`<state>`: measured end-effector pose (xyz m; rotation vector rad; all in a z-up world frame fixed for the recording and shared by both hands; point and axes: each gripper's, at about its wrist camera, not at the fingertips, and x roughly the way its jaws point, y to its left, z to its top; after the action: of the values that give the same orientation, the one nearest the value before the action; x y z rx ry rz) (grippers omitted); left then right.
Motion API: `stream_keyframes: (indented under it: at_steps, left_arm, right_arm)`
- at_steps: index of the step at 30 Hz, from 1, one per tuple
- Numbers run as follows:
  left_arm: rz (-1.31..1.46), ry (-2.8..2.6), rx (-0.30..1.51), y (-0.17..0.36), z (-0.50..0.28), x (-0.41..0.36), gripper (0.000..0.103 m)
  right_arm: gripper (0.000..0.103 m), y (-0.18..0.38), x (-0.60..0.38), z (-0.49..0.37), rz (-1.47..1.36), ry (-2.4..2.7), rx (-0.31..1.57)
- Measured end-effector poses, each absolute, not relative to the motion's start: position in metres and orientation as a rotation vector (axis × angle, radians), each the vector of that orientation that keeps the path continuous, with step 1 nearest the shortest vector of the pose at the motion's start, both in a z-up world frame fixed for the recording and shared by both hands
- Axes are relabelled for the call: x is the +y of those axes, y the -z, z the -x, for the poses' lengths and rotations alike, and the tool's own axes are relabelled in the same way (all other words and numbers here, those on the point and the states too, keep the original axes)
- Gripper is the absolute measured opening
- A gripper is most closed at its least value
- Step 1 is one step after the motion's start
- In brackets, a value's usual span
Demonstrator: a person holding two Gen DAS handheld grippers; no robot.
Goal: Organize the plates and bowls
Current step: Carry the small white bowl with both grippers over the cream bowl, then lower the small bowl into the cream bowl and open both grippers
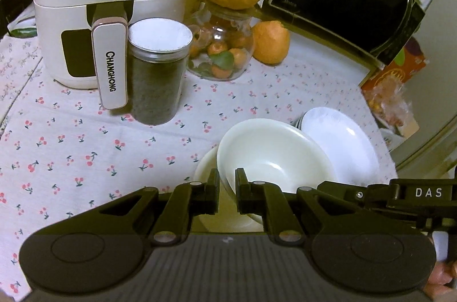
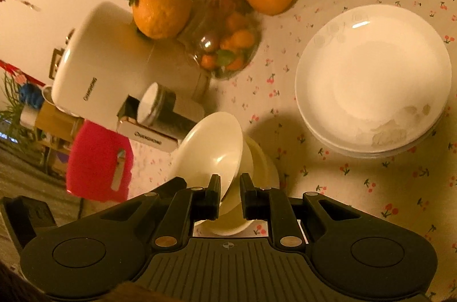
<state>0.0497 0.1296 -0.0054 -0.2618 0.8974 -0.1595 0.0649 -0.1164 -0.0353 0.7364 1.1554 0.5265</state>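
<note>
Tablecloth (image 1: 71, 136) with a cherry print carries everything; the Changhong air fryer (image 1: 111, 8) is the landmark. Well to the fryer's right sits the plate stack (image 2: 371, 79), already gathered. Between fryer and plates, a cream bowl (image 2: 211, 150) tilts over a second bowl (image 2: 261, 159). Both the right gripper (image 2: 230, 197) and the left gripper (image 1: 227, 195) are narrowed around its rim, seemingly gripping it. The step looks like nesting; next, lower it level into the bowl beneath, then release.
</note>
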Motion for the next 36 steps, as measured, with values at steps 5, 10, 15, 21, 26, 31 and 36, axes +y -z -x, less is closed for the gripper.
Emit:
stream_keyframes:
  at_steps: [5,10,15,21,26,31,36]
  left_arm:
    - [0.221,0.148,0.927,0.011,-0.05,0.129,0.01]
    - [0.193,0.141,0.957,0.017,-0.05,0.128,0.011]
    - [0.169,0.137,0.972,0.019,-0.051,0.127,0.011]
    - [0.134,0.138,0.972,0.018,-0.051,0.123,0.013]
    - [0.116,0.138,0.976,0.021,-0.052,0.121,0.017]
    - [0.118,0.142,0.99,0.023,-0.053,0.121,0.021]
    - [0.113,0.151,0.982,0.024,-0.053,0.121,0.025]
  right_arm:
    - [0.017,0.04,-0.11,-0.064,-0.711,-0.524,1.185]
    - [0.017,0.047,-0.106,-0.063,-0.698,-0.518,1.216]
    - [0.017,0.05,-0.103,-0.063,-0.686,-0.522,1.24]
    - [0.017,0.052,-0.102,-0.064,-0.685,-0.523,1.248]
    - [0.017,0.052,-0.102,-0.064,-0.674,-0.524,1.249]
    - [0.017,0.051,-0.104,-0.064,-0.657,-0.511,1.248]
    - [0.018,0.054,-0.11,-0.065,-0.668,-0.503,1.264]
